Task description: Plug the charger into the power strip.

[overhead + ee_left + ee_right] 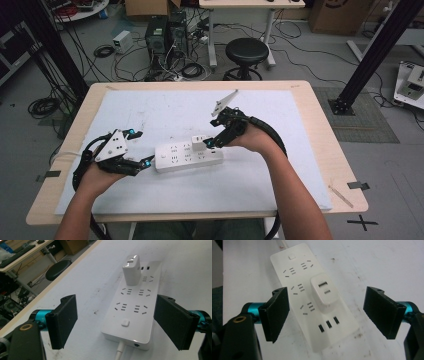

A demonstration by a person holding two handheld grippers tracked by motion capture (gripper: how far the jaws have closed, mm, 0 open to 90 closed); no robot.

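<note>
A white power strip lies on the white mat, its cord end toward my left hand. A white USB charger stands plugged into its far half. My left gripper is open at the strip's switch end; in the left gripper view the strip and the charger lie ahead between the wide pads of the left gripper. My right gripper hovers just above and right of the charger, open and holding nothing. In the right gripper view of that gripper, the charger sits on the strip below.
The white mat covers most of a wooden table. Beyond the far edge are a black stool, computer cases and floor cables. Black frame posts stand at the far left and far right.
</note>
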